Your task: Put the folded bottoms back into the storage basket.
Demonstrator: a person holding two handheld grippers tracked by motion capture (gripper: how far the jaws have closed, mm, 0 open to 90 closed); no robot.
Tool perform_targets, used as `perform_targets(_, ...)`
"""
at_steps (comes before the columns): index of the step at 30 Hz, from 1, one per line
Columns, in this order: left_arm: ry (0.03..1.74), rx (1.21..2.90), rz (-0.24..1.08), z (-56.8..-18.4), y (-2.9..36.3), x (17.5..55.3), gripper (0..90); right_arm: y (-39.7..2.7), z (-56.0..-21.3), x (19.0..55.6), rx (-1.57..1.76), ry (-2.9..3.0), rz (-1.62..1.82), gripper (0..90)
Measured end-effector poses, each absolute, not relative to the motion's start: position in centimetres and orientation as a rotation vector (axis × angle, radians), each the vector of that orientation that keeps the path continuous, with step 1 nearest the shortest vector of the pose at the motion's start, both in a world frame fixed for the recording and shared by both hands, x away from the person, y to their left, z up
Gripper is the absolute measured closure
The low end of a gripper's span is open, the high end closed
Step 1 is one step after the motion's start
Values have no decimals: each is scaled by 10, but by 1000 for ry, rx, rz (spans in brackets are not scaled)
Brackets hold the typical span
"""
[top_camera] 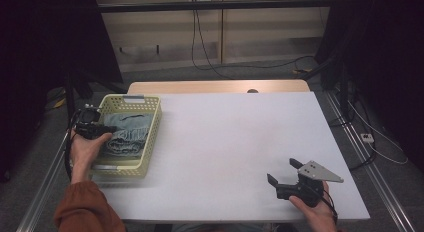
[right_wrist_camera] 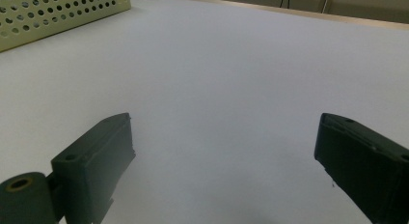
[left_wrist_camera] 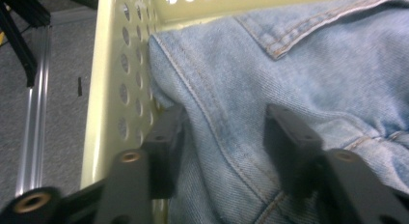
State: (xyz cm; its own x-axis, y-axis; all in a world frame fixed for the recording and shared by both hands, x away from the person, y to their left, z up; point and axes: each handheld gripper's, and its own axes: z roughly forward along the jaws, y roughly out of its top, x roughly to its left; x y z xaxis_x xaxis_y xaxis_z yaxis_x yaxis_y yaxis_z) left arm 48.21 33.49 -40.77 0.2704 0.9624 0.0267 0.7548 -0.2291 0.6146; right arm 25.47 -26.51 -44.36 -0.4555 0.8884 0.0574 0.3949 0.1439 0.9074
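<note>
Denim jeans (left_wrist_camera: 270,89) lie folded inside the yellow basket (top_camera: 150,142); we judge the stowing done. Left gripper (left_wrist_camera: 222,132) jaws parted, released astride a fold; right gripper (right_wrist_camera: 222,151) jaws agape over the table (top_camera: 240,137).

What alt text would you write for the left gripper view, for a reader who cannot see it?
The left hand-held gripper has its two black jaws apart over folded light-blue jeans lying in a pale yellow perforated basket. Grey floor lies beyond the basket wall.
</note>
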Motion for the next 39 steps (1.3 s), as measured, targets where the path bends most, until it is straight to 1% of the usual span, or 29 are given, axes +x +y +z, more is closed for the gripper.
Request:
perform_targets(6, 1493, 2018, 566, -402, 336, 480, 319, -265, -444, 255, 1231, 1922, 1282, 68)
perform_targets(8, 1444, 1990, 586, -399, 336, 478, 240, -265, -444, 256, 1230, 1924, 1283, 68)
perform_targets(10, 1420, 1960, 602, -396, 337, 477, 215, -265, -444, 256, 1230, 1925, 1287, 69)
perform_targets(13, 1410, 1928, 604, -394, 338, 476, 138, -265, -444, 256, 1229, 1925, 1287, 70)
perform_targets(18, 1369, 1937, 594, -393, 339, 473, 38, -266, -445, 256, 1232, 1927, 1292, 70)
perform_targets(20, 1363, 1922, 613, -391, 339, 472, 60, -266, -445, 257, 1231, 1930, 1290, 70)
perform_targets(27, 1328, 1849, 647, -383, 343, 463, 45, -266, -445, 257, 1236, 1931, 1296, 70)
perform_targets(31, 1316, 1835, 671, -379, 344, 459, 56, -267, -446, 258, 1244, 1931, 1300, 70)
perform_targets(33, 1309, 1828, 649, -378, 345, 458, 69, -267, -446, 258, 1241, 1933, 1299, 70)
perform_targets(39, 1255, 1833, 673, -378, 343, 459, 53, -267, -446, 258, 1250, 1931, 1303, 71)
